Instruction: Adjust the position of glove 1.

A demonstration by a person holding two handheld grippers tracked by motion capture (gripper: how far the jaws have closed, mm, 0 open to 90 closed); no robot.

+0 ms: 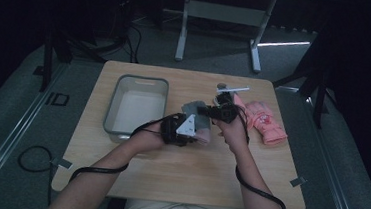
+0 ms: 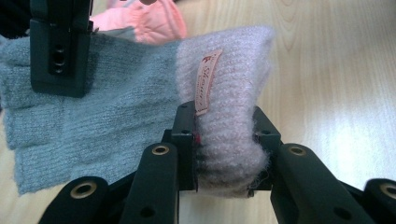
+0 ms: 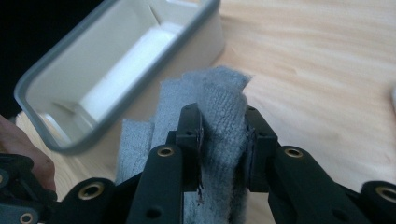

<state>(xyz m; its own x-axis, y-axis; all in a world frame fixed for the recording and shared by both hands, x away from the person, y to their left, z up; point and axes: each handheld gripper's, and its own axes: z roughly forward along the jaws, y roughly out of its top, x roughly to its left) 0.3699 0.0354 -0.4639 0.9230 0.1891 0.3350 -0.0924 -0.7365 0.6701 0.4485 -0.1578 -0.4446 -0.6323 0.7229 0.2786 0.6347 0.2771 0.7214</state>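
Right now I have the knitted glove (image 2: pixel 116 107) held up between both grippers above the desk (image 1: pixel 178 169), just right of the grey bin (image 1: pixel 135 105). My left gripper (image 2: pixel 224 135) has its jaws clenched on the pale pink cuff (image 2: pixel 229 93) with its small label. My right gripper (image 3: pixel 223 135) has its jaws clamped on the grey finger end (image 3: pixel 219 102). A pink glove (image 1: pixel 267 122) lies on the desk farther right.

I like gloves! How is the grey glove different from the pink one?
The grey glove has a pale fuzzy cuff; the pink glove is pink all over. The grey glove hangs between both tongs; the pink glove lies untouched on the table. Both look soft.
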